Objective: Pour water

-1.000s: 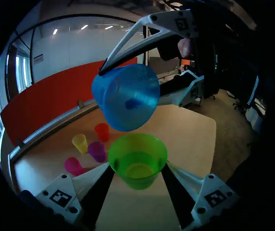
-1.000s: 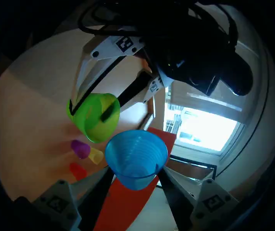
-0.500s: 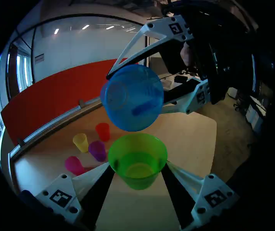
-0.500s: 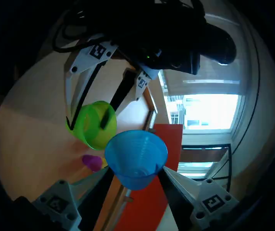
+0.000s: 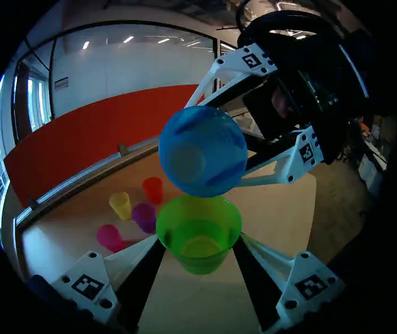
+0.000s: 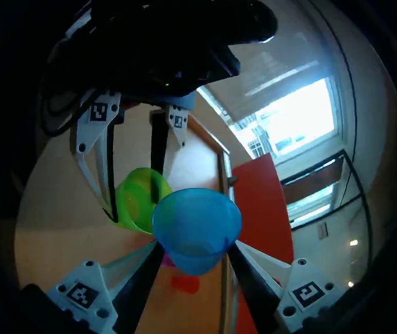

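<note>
In the left gripper view my left gripper (image 5: 198, 245) is shut on an upright green cup (image 5: 200, 229) with liquid at its bottom. Directly above it hangs a blue cup (image 5: 202, 151), tipped so its base faces me, held between the white fingers (image 5: 229, 72) of the right gripper. In the right gripper view my right gripper (image 6: 194, 245) is shut on that blue cup (image 6: 196, 227). Behind it sits the green cup (image 6: 134, 199), held by the left gripper (image 6: 134, 206) farther off.
Several small cups stand on the wooden table (image 5: 276, 200): red (image 5: 153, 189), yellow (image 5: 121, 205), purple (image 5: 143, 217) and pink (image 5: 109, 237). A red wall panel (image 5: 87, 133) and a rail run behind the table. Bright windows (image 6: 293, 117) fill the right gripper view's upper right.
The blue cup has tipped further over the green cup, its base turning toward the left camera, and has shifted right. The green cup has stayed still.
</note>
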A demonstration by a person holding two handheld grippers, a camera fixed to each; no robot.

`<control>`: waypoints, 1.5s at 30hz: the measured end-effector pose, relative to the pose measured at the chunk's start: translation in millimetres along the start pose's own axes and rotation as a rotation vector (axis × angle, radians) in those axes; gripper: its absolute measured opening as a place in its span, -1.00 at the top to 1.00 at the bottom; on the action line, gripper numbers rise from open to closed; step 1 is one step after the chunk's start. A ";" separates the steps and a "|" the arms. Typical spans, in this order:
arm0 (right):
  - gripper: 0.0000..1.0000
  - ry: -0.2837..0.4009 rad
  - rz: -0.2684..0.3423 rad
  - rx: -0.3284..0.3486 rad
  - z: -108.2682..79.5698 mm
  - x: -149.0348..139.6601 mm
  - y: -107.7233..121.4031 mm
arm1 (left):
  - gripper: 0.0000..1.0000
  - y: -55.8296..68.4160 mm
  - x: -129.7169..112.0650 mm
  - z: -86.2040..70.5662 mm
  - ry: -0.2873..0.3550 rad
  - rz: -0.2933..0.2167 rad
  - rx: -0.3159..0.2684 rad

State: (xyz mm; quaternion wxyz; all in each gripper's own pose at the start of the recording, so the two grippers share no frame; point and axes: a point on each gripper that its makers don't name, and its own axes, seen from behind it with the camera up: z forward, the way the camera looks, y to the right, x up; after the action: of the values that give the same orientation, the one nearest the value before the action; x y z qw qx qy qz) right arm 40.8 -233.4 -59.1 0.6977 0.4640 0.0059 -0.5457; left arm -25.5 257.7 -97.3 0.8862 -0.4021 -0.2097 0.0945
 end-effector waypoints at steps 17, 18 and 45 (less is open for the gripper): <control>-0.64 0.026 0.309 0.008 -4.9 0.4 -6.0 | -0.63 -10.2 -5.6 -5.7 0.008 -0.009 0.043; -0.64 0.028 0.327 0.008 -5.0 0.9 -6.2 | -0.63 -11.1 -5.5 -6.0 0.009 -0.010 0.046; -0.65 0.070 0.830 -0.035 -3.8 -0.6 -16.1 | -0.63 -30.4 -7.1 -13.6 0.037 -0.059 0.135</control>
State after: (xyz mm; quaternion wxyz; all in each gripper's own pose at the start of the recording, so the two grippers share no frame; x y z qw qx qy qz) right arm 30.1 -230.1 -71.3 0.8657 0.4332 -0.1488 -0.2018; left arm -25.9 226.2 -84.5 0.9175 -0.3365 -0.1984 0.0748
